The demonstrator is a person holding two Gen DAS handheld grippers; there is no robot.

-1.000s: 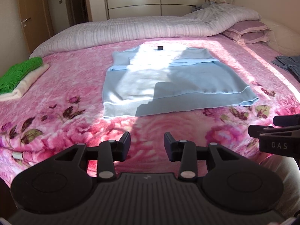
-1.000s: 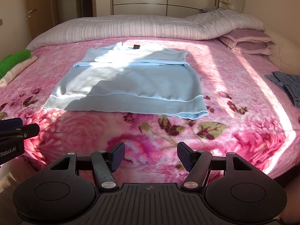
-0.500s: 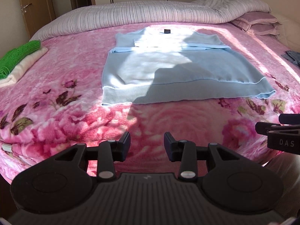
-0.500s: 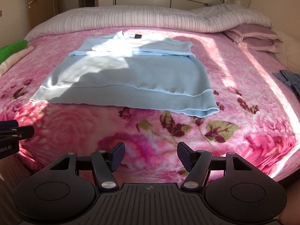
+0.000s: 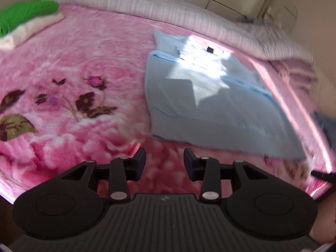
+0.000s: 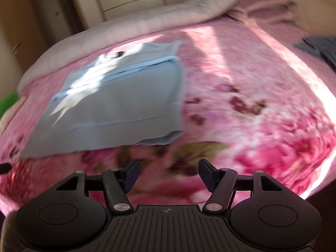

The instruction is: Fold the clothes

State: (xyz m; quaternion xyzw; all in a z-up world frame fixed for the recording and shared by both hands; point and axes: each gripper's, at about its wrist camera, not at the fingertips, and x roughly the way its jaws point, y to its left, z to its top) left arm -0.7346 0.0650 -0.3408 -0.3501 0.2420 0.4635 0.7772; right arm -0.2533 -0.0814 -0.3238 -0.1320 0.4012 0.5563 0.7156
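1. The left gripper (image 5: 164, 163) has its two fingers spread apart and holds nothing.
2. The right gripper (image 6: 168, 175) is spread wide too, with nothing in it.
3. Both hang over the pink flower blanket (image 5: 69, 67) (the pictures are blurry).
4. The light blue sweater (image 5: 212, 109) lies flat on the blanket, at 1 o'clock from the left gripper and at 11 o'clock from the right gripper (image 6: 117, 109), touching neither.
5. A green cloth (image 5: 23, 19) sits far off at 10 o'clock in the left view.
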